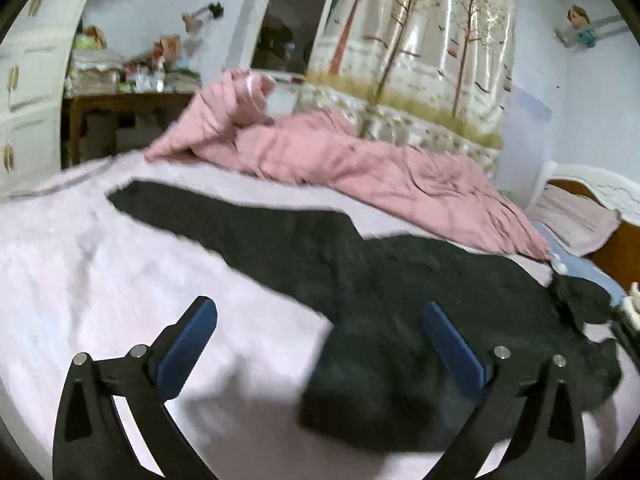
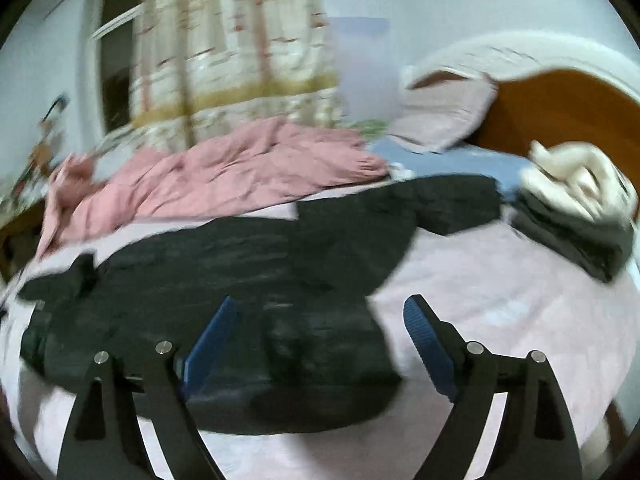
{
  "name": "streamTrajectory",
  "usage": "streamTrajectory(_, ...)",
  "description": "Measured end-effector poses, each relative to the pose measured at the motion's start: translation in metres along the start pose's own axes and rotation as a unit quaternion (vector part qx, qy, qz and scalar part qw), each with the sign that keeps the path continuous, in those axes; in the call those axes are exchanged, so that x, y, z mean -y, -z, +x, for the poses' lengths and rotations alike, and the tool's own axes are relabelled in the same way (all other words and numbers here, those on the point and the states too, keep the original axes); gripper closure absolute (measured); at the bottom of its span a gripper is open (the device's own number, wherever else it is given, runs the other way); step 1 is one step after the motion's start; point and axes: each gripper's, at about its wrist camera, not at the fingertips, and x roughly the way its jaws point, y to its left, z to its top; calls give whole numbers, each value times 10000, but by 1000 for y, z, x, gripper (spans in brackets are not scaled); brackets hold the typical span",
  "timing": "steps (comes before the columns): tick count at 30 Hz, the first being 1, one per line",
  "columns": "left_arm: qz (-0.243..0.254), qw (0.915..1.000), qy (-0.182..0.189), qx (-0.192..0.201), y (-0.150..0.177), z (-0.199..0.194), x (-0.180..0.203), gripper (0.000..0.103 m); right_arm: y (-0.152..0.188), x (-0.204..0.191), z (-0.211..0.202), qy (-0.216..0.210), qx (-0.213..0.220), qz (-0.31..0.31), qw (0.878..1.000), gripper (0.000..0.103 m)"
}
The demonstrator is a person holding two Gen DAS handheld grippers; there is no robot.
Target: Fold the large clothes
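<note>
Both frames blurred. Left tool [image 1: 320, 328] spread wide at lower centre of its view, nothing between the blue pads [image 1: 188, 350]. Right tool [image 2: 318, 328] likewise spread, empty. Dark garment [image 1: 360, 280] flat on pale pink bed [image 1: 80, 280], stretching from centre left to lower right, one long part reaching left. Pink blanket [image 1: 320, 156] bunched behind. Folded pile [image 2: 572, 236] at right edge.

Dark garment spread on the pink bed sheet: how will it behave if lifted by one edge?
The dark garment is probably floppy: it lies flat with wrinkles, so it would sag. Likely light. Its long sleeve would likely trail on the pink sheet.
</note>
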Motion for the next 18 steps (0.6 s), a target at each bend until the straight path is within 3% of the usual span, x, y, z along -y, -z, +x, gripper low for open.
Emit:
streamTrajectory(4,-47,9988,-234,-425,-25,51,-21,0,-7,-41,8,-326,8,-527,9981,15)
streamTrajectory(8,-271,9974,-668,-98,-38,77,-40,0,-9,-72,24,-252,94,-797,9965,15)
streamTrajectory(11,-514,9947,-604,-661,-46,116,-59,0,-11,-78,41,-190,-98,-736,9971,15)
streamTrajectory(15,-1603,9790,-444,-1176,-38,158,-94,1,-8,-80,61,-67,-285,-708,9971,15)
streamTrajectory(18,-2074,9656,-357,-1526,-25,186,-112,7,-5,-78,72,70,-372,-776,9963,15)
